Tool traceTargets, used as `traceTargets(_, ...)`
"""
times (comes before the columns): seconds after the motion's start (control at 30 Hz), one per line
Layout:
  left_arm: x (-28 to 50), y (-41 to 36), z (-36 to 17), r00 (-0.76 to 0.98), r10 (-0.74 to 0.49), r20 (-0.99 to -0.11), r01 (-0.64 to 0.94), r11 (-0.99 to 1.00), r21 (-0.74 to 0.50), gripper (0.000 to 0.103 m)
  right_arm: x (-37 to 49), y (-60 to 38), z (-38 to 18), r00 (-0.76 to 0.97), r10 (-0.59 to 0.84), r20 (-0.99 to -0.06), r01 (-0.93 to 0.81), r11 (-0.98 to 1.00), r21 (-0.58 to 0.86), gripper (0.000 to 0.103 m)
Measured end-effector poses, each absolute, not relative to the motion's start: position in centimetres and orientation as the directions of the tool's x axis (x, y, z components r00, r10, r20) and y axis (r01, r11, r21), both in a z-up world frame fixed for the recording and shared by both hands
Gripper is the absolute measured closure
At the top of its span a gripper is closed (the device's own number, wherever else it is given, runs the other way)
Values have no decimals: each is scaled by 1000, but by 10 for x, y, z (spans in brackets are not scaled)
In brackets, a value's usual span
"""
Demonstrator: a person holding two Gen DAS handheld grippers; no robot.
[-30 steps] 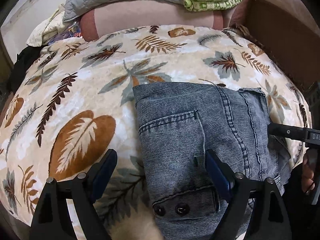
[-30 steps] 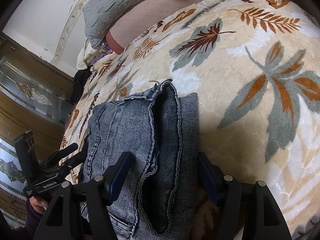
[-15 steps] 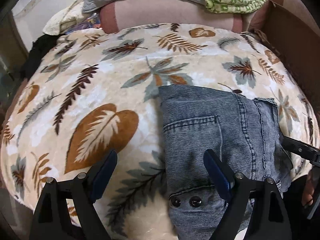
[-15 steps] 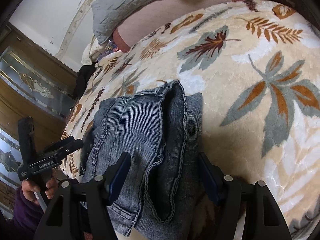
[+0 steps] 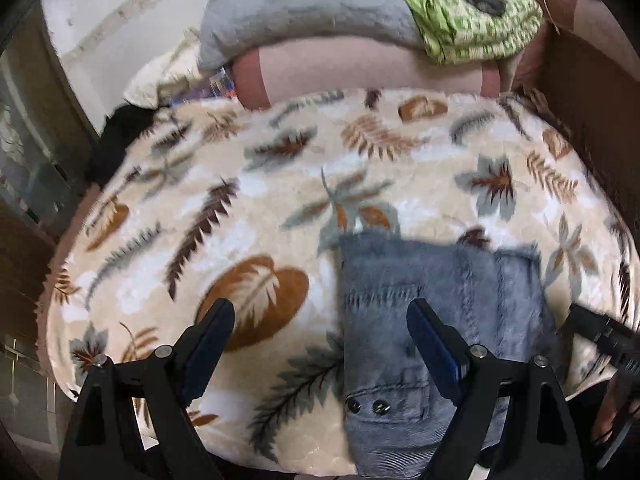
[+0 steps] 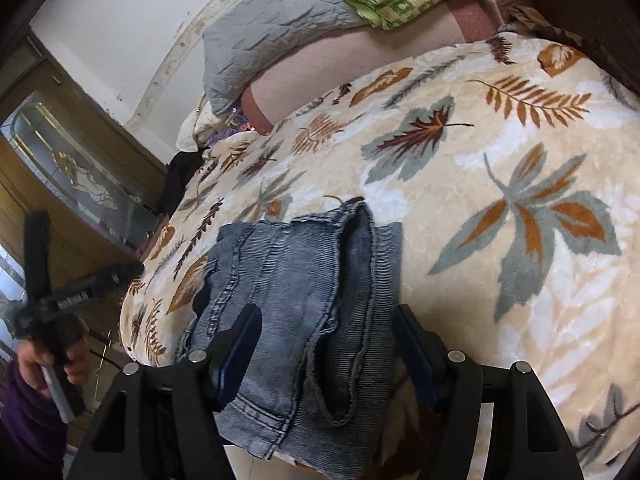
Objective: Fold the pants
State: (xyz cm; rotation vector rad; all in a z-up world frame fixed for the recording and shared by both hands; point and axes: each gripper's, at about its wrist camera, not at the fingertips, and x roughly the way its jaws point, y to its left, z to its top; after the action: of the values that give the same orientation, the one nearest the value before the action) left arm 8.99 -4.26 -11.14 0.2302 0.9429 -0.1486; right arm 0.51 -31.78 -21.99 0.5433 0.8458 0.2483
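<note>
Left gripper (image 5: 320, 320): released, jaws wide apart, nothing between the pads; it hangs above the bed with one finger over the blanket and the other over the jeans.
Right gripper (image 6: 326, 326): released too, jaws apart and clear of the cloth, hovering over the near end of the bundle.
Jeans (image 6: 304, 292): a compact folded stack of blue denim at the near edge of the bed, waistband buttons toward the left camera, hems and raw edges up on top in the right view; the near end hangs slightly over the mattress edge.
Progress: by my reading the fold looks done or nearly so, with both grippers off the cloth.
Risk, slide: the overhanging end could drag the stack off the edge, since the plush blanket gives little hold.
Risk, spring-back: the top flap sits raised and open along one seam; stiff denim may unfold if it is not pressed flat.
Risk, snag: a finger passing low could catch a hem and pull a layer out.
Blanket (image 6: 500, 184): cream plush with brown and grey leaf print, covering the bed, soft and uneven.
Hand (image 6: 52, 356): grips the left gripper's handle, purple sleeve below.
Far end: grey pillow (image 5: 296, 8), green patterned quilt (image 5: 472, 20), pink sheet beneath.
Room: white wall, wooden cabinet (image 6: 80, 176) with glass panel on the left.
</note>
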Motion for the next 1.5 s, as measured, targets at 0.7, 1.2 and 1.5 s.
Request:
traceTargets(0.7, 77, -94, -108, 579, 35, -814, 239, 948, 211, 15, -16, -325, -207, 689, 409, -599, -43, 847, 530, 32)
traceTargets(1.2, 85, -104, -107, 575, 112, -811, 171, 952, 253, 15, -10, -317, -197, 712, 396, -579, -42, 848, 529, 32)
traceTargets(1.5, 90, -96, -115, 558, 118, -822, 161, 956, 246, 15, -4, -314, -199, 705, 379, -600, -29, 860, 510, 32)
